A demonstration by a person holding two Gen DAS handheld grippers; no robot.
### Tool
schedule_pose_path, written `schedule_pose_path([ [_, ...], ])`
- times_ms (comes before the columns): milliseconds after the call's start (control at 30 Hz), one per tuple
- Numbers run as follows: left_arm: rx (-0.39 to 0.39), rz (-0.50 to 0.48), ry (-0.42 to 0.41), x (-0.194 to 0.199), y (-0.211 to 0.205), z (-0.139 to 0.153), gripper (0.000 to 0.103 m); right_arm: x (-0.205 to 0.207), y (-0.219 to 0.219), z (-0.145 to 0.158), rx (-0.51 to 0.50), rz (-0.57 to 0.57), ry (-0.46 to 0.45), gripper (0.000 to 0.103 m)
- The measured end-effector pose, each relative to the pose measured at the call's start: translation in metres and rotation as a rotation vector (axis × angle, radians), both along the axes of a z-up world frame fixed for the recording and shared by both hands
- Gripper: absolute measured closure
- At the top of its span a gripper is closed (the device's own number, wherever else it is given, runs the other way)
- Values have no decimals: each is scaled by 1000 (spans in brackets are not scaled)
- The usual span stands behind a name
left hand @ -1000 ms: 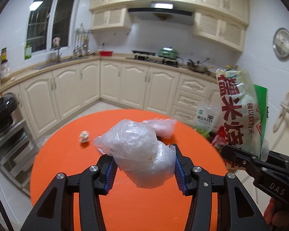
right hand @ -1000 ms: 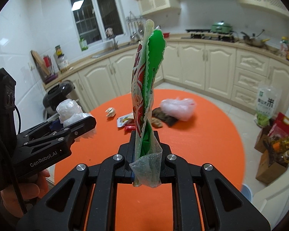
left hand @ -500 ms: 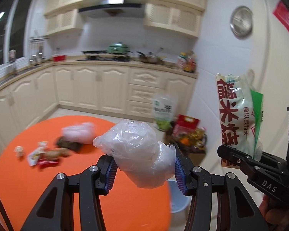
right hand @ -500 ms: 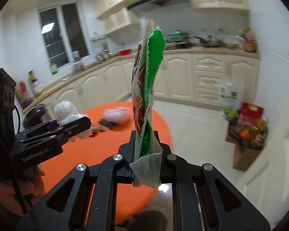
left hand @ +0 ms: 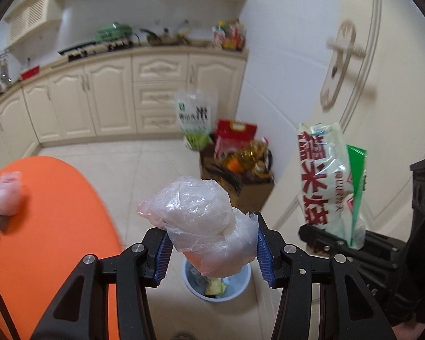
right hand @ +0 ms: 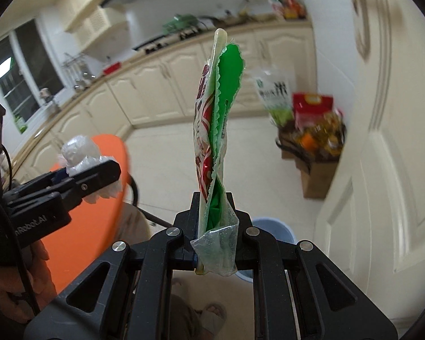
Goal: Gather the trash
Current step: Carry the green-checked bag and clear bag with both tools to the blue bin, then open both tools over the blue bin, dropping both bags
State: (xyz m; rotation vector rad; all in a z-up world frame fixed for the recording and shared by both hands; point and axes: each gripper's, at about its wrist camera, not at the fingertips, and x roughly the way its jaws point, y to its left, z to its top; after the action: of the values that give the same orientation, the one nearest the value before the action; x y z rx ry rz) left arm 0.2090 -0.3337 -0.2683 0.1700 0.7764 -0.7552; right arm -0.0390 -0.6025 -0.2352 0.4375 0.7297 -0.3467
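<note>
My left gripper [left hand: 211, 248] is shut on a crumpled clear plastic bag [left hand: 195, 212], held in the air above a light blue trash bin [left hand: 235, 287] on the floor. My right gripper [right hand: 212, 243] is shut on flat snack wrappers [right hand: 215, 130], red-and-white and green, standing upright; they also show in the left wrist view [left hand: 328, 181]. The bin's rim shows behind my right gripper [right hand: 272, 226]. The left gripper with its bag shows at the left of the right wrist view [right hand: 82, 155].
The orange round table [left hand: 42, 226] lies to the left, with a pink plastic bag [left hand: 5, 192] and other scraps on it. A cardboard box of groceries [left hand: 240, 175] stands by a cream door [left hand: 354, 70]. Cream cabinets line the far wall.
Both grippers have swung right, away from the table and toward the floor by the door. The blue bin has come into view below them. Both grips are unchanged.
</note>
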Motion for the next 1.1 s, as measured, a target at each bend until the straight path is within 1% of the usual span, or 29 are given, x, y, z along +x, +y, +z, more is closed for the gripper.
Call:
schedule_pose_path([
  [67, 28, -12, 33, 11, -21, -11, 56, 6, -14, -19, 34, -15, 26, 90],
  [100, 45, -19, 54, 12, -30, -20, 56, 9, -22, -30, 53, -24, 42, 90],
  [133, 62, -21, 69, 26, -48, -21, 56, 10, -28, -40, 69, -32, 55, 90],
  [200, 88, -25, 107, 40, -59, -34, 56, 14, -40, -59, 112, -42, 73, 90],
  [233, 100, -25, 119, 51, -74, -32, 56, 14, -45, -67, 129, -47, 80, 90],
  [267, 117, -25, 140, 58, -88, -37, 56, 16, -52, -76, 148, -53, 89, 90],
  [300, 134, -26, 165, 61, -96, -45, 56, 18, -56, -83, 160, -56, 94, 90],
  [333, 147, -24, 182, 72, -109, -47, 55, 21, -60, -88, 173, -57, 98, 90],
  [467, 218, -22, 235, 88, -145, -63, 49, 30, -78, -119, 226, -72, 124, 89],
  [500, 238, -26, 240, 92, -155, -66, 44, 32, -82, -128, 241, -79, 131, 86],
  [567, 272, -19, 234, 115, -173, -59, 36, 32, -90, -143, 261, -108, 139, 80],
  [600, 292, -10, 232, 118, -180, -59, 29, 31, -95, -152, 282, -121, 144, 69],
  [633, 303, -1, 235, 136, -191, -58, 22, 28, -100, -159, 302, -138, 148, 52],
  [667, 309, 8, 235, 140, -194, -59, 20, 26, -102, -162, 312, -149, 148, 44],
  [700, 310, 16, 230, 138, -196, -58, 16, 24, -104, -166, 316, -163, 150, 39],
  [733, 313, 22, 222, 145, -200, -53, 14, 22, -107, -169, 318, -173, 155, 39],
  [767, 323, 23, 213, 144, -202, -53, 12, 18, -108, -170, 319, -185, 160, 38],
  [800, 328, 25, 204, 143, -198, -51, 8, 15, -109, -169, 319, -199, 160, 30],
  [833, 329, 22, 196, 139, -197, -49, 7, 11, -110, -166, 321, -210, 154, 19],
  [900, 327, 21, 173, 131, -198, -44, 7, 4, -109, -158, 323, -225, 138, 10],
  [933, 323, 22, 161, 132, -189, -48, 6, 0, -107, -153, 317, -235, 138, 7],
  [967, 317, 25, 149, 127, -187, -45, 6, -3, -106, -148, 311, -243, 139, 6],
  [1033, 301, 31, 120, 116, -180, -36, 1, -6, -103, -136, 300, -260, 131, 1],
  [1100, 280, 40, 72, 97, -169, -20, 1, -10, -99, -122, 291, -269, 108, 1],
])
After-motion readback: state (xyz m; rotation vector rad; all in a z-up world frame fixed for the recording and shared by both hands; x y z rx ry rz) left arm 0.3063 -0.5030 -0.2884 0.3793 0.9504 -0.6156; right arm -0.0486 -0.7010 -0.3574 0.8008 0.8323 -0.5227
